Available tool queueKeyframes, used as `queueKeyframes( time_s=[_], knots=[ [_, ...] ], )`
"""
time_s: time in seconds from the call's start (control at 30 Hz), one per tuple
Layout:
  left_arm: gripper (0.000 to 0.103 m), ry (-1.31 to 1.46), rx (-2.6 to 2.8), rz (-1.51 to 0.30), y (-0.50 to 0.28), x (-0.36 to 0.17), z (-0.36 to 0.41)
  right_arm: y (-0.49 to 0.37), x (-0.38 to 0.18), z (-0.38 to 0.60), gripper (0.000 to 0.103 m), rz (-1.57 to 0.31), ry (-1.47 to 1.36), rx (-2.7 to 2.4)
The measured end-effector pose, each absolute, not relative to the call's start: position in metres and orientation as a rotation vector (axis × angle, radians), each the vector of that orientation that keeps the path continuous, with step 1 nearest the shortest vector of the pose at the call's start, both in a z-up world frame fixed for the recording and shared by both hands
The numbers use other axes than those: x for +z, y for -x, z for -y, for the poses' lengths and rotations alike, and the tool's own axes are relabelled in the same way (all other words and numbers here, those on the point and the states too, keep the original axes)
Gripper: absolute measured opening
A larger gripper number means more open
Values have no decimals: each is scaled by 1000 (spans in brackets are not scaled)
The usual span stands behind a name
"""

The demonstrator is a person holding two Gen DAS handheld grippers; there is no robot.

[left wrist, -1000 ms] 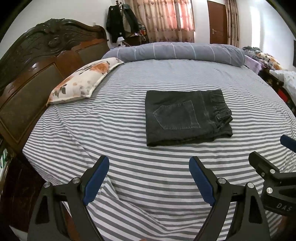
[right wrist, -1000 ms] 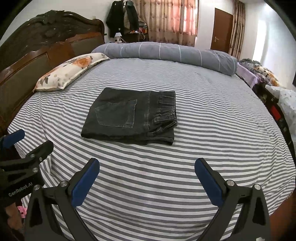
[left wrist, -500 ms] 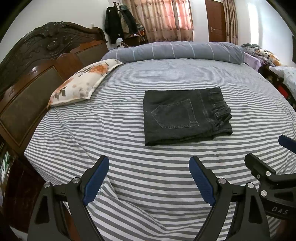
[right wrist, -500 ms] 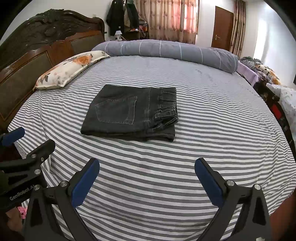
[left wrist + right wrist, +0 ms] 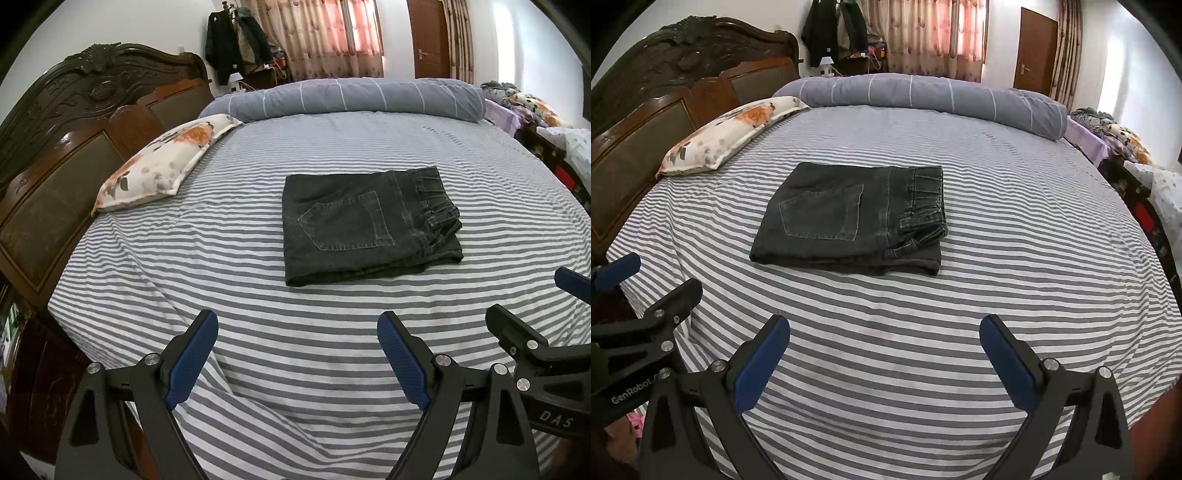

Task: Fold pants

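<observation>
Both sets of jaws stand released, wide apart with nothing between them. The left gripper and the right gripper hang side by side over the near edge of the bed, pointing down and forward across it.

Ahead of both, well clear of the blue pads, the pants lie on the striped sheet as a compact dark rectangle, back pocket up, waistband bunched at the end toward the right gripper.

Beyond them and off to the left gripper's side a floral pillow leans by the headboard; a rolled grey quilt runs along the far edge.

The folding looks finished, this being the withdrawn, hands-off stage. If anything remains, it is a light tidying of that waistband edge, which would call for reaching forward and pressing gently without disturbing the layers.
</observation>
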State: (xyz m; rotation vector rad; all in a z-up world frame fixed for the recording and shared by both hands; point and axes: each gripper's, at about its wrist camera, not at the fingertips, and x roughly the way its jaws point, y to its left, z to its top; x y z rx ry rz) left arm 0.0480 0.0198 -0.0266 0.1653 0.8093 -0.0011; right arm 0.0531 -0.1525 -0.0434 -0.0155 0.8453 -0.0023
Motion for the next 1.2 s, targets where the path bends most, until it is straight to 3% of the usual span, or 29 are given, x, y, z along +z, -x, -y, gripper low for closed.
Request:
queueKeyframes(
  time_s=[1.2],
  knots=[
    [88,-167,-19,-828,-46,-35,-21,-51,-52,162,102,-872,-8,10]
  ],
)
